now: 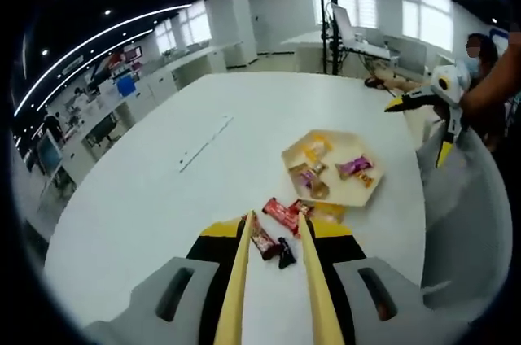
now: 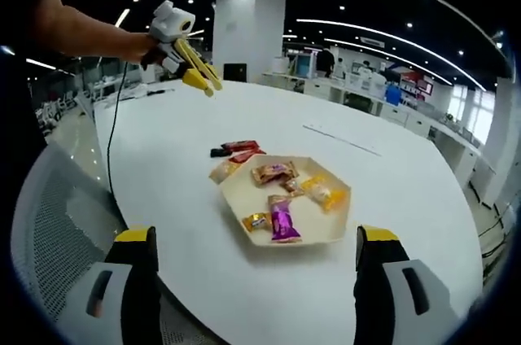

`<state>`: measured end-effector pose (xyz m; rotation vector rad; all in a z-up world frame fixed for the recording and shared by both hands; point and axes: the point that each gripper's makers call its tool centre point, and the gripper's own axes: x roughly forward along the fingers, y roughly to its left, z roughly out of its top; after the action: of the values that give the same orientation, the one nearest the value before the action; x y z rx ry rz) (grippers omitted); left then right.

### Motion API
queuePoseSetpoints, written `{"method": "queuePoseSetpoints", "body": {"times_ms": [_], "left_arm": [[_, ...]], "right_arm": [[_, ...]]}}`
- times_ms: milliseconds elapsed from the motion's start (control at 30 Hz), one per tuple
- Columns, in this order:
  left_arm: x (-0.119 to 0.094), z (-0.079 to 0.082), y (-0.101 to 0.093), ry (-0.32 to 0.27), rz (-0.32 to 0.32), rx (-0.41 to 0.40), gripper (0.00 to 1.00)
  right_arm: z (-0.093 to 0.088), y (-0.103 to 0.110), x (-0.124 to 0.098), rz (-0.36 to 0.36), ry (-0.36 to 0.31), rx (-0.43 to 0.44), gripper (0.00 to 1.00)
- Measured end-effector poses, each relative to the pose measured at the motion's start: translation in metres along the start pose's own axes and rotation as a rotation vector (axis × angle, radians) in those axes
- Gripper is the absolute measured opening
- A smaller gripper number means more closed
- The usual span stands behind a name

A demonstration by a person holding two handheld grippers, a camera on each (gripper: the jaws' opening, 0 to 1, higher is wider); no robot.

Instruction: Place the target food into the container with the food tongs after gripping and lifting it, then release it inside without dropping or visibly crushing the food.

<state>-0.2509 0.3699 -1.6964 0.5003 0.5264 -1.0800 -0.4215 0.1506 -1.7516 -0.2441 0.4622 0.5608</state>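
Left gripper (image 1: 275,219) of mine, jaws spread, hovers over red-wrapped snack bars (image 1: 281,213) on the white table (image 1: 146,198) — just beside the beige hexagonal tray (image 1: 330,162); right gripper's spread unclear.

Glossy foil candy wrappers (image 2: 273,172); matt cream tray (image 2: 330,223); smooth white table (image 2: 407,198).

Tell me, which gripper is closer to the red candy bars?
Left. The left gripper has its tongs right around the red bars. The right gripper hangs apart, beyond the tray.
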Motion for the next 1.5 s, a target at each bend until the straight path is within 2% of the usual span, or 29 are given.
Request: {"method": "queuePoseSetpoints", "body": {"times_ms": [133, 433, 733, 1133, 1233, 1300, 1367, 1500], "left_arm": [[0.006, -0.004, -0.002, -0.013, 0.007, 0.015, 0.26], [0.013, -0.015, -0.009, -0.014, 0.012, 0.003, 0.26], [0.025, -0.045, -0.003, 0.024, 0.011, 0.008, 0.25], [0.055, -0.078, -0.015, 0.080, -0.034, 0.013, 0.24], [0.064, -0.086, -0.015, 0.094, -0.040, -0.029, 0.24], [0.069, -0.088, -0.017, 0.091, -0.056, -0.021, 0.23], [0.073, -0.092, -0.013, 0.109, -0.043, -0.016, 0.23], [0.079, -0.100, -0.012, 0.132, -0.047, -0.061, 0.23]], "right_arm": [[0.010, 0.005, -0.003, 0.022, -0.049, -0.001, 0.99], [0.011, 0.007, -0.002, 0.032, -0.056, 0.000, 0.99], [0.014, 0.007, -0.001, 0.024, -0.061, 0.010, 0.99], [0.009, 0.005, 0.002, 0.018, -0.041, 0.016, 0.99], [0.009, 0.005, 0.002, 0.014, -0.035, 0.021, 0.99], [0.008, 0.005, 0.002, 0.014, -0.032, 0.019, 0.99], [0.006, 0.004, 0.002, 0.011, -0.027, 0.019, 0.99], [0.007, 0.003, 0.002, 0.006, -0.026, 0.027, 0.99]]}}
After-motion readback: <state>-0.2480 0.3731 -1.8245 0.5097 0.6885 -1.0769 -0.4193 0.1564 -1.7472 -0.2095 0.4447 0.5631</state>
